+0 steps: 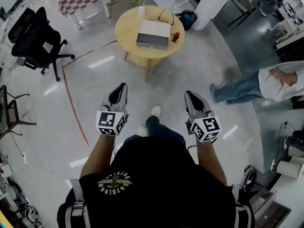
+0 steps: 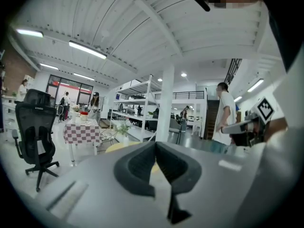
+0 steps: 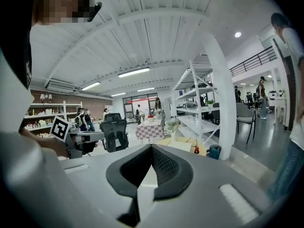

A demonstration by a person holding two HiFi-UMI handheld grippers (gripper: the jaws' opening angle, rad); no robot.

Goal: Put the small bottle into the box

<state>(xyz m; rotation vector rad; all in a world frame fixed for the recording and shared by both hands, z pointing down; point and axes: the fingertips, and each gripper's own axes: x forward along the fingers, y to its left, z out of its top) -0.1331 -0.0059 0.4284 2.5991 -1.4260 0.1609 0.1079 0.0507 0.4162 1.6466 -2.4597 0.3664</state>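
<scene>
We see an evenly bright room lit from above: long ceiling strip lights [image 2: 87,50] glow in the left gripper view, and a further ceiling strip [image 3: 133,72] in the right gripper view. On the glossy floor [image 1: 199,80] their reflections lie as white streaks, and shadows there are soft. Both gripper views bend strongly toward black, rounded corners. Close to each lens, the left claw [image 2: 155,146] and the right claw [image 3: 151,148] look soft and out of focus, and the left gripper view is slightly smeared.

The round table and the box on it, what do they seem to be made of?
The round table looks like light wood: a pale yellow, matte top on plain legs of the same colour. The box may be cardboard or painted board: flat off-white lid, grey side, sharp edges. The view is too far to decide.
</scene>
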